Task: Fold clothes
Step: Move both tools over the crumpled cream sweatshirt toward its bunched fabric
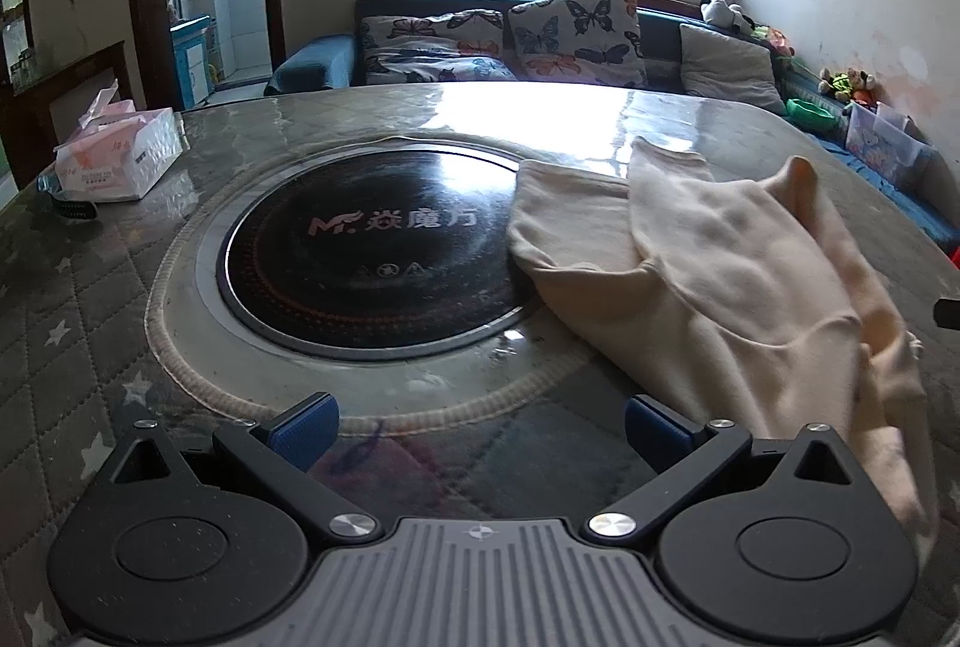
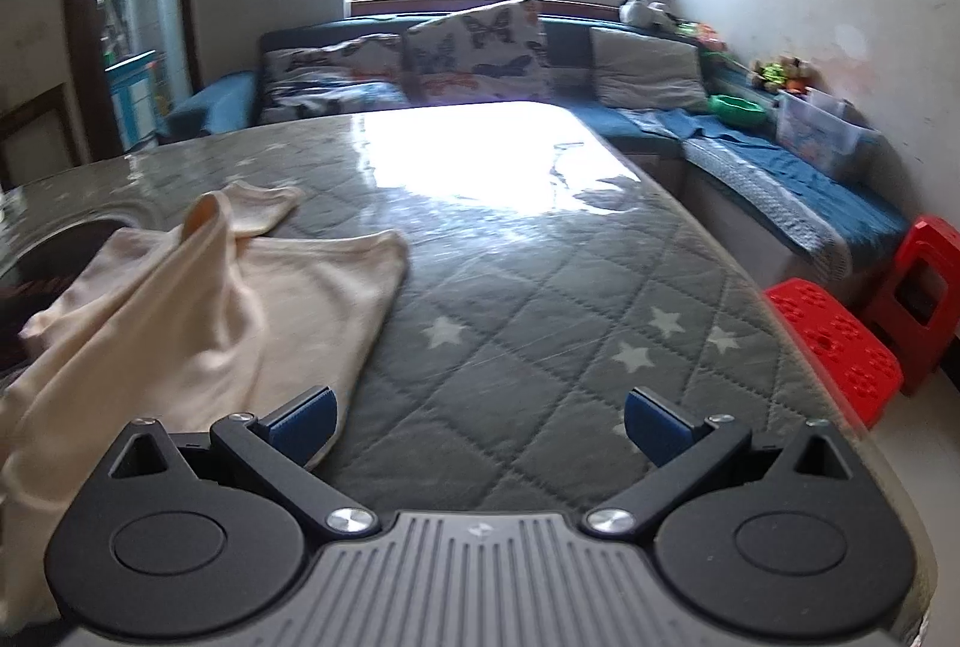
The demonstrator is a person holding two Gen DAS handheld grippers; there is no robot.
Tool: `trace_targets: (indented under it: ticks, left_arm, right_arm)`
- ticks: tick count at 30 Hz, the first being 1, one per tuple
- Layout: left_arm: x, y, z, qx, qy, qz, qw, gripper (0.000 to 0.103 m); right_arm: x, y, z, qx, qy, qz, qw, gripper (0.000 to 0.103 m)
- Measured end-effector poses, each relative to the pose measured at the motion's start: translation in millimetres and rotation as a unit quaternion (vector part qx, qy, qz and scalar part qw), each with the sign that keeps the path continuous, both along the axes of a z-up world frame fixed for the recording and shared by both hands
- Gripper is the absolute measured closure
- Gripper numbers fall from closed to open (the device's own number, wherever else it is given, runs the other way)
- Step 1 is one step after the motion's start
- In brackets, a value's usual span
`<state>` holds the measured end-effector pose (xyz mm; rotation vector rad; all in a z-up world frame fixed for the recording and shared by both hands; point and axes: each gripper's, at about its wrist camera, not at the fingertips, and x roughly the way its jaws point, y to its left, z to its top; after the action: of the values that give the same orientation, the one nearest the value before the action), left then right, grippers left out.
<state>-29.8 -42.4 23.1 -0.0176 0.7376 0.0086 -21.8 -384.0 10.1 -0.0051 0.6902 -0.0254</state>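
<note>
Tissue box point(image 1: 117, 154): far left of the hob, on the table's edge; no part in the work
Hob point(image 1: 372, 251): round black glass plate set into the table point(image 2: 540, 299); used here as the landmark; its right rim lies under cloth
Left gripper point(image 1: 478, 432): near side of the hob, fingers spread wide with nothing between them; its right pad sits just beside the cloth's near edge, not gripping it
Garment point(image 1: 708, 287): cream, right of the hob, one flat part overlapping the hob's rim; the rest bunched and rumpled, a cuff or hem standing up at the far end; in the right wrist view it lies to the left, one corner spread flat
Right gripper point(image 2: 478, 425): further right of the hob, over bare quilted cover; fingers released and empty; left pad touching or just over the cloth's near corner, cannot tell which
Progress: judged early; no neat fold visible; garment looks not yet smoothed flat; spreading, folding and squaring all appear left to do
</note>
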Motion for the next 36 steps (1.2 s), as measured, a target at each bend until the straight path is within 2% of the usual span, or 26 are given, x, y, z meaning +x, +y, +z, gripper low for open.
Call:
trace_targets:
  ticks: [14, 21, 36]
  left_arm:
    - [-15.5, -17.0, 5.9, 0.017, 0.01, -0.011, 0.9997, 0.0]
    - [-21.1, -21.0, 6.5, 0.023, 0.013, -0.017, 0.9995, 0.0]
    - [-33.0, -30.3, 9.2, 0.038, 0.018, -0.033, 0.9986, 0.0]
  right_arm:
    - [-36.0, 18.3, 5.0, 0.022, 0.015, 0.077, 0.997, 0.0]
    - [-47.0, 30.6, 3.9, 0.012, 0.019, 0.111, 0.994, 0.0]
    - [-67.1, 44.5, 9.7, 0.001, 0.016, 0.145, 0.989, 0.0]
